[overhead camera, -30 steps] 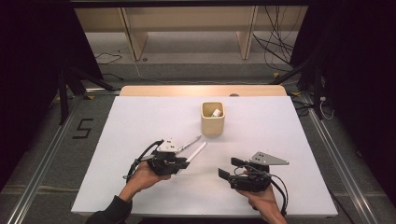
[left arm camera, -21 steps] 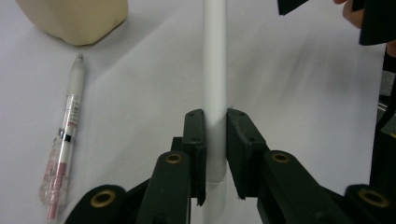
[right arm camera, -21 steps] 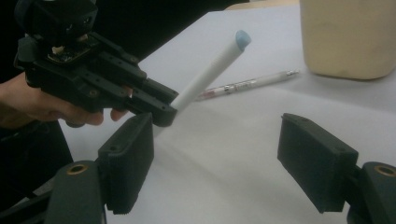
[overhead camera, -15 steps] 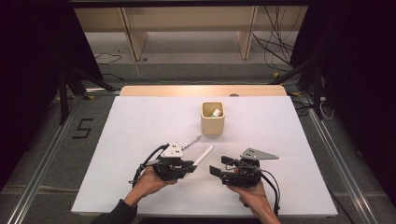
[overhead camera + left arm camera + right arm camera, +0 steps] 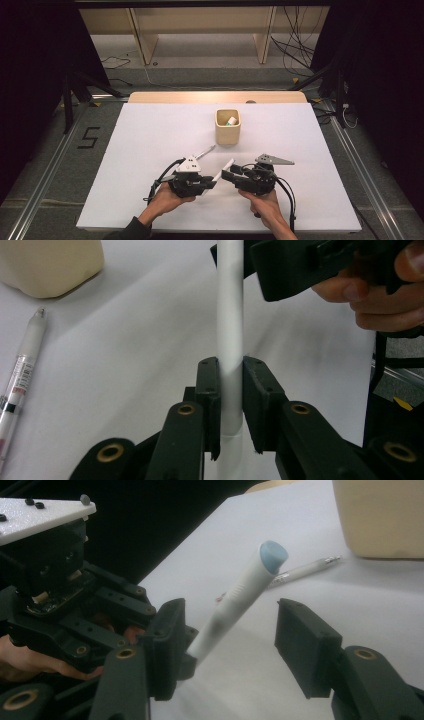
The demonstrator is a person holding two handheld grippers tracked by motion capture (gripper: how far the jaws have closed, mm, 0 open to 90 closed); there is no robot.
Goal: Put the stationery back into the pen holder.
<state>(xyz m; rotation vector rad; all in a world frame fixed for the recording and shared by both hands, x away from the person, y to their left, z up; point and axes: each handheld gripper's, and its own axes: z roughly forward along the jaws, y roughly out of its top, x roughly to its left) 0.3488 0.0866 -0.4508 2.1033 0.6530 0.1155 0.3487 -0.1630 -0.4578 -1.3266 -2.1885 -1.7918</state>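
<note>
Fingers of the left gripper (image 5: 212, 182) are clenched on the lower end of a white pen cap (image 5: 230, 315); in the left gripper view the two pads pinch it from both sides and the tube runs straight up and away from them. Just left of those fingers, on the table (image 5: 150, 140), lies a pen (image 5: 22, 375), tip pointing toward the cup (image 5: 227, 127), touched by neither gripper.

Right of the left fingers, the cap's free end with its bluish tip (image 5: 273, 555) stands between the fingers of the right gripper (image 5: 230, 640). Those jaws have just been closing, yet they are not on it: one pad (image 5: 167, 630) is right beside the tube, the other (image 5: 305, 645) well apart, so this gripper is released with the cap between its jaws.

Beyond both sets of fingers, the cup stands upright with something white inside.

Judging by this, the cap has been lifted and presented, and the second grip is only half made. Left to do, most likely: finish that pinch, then deal with the pen and get the pieces to the cup.
</note>
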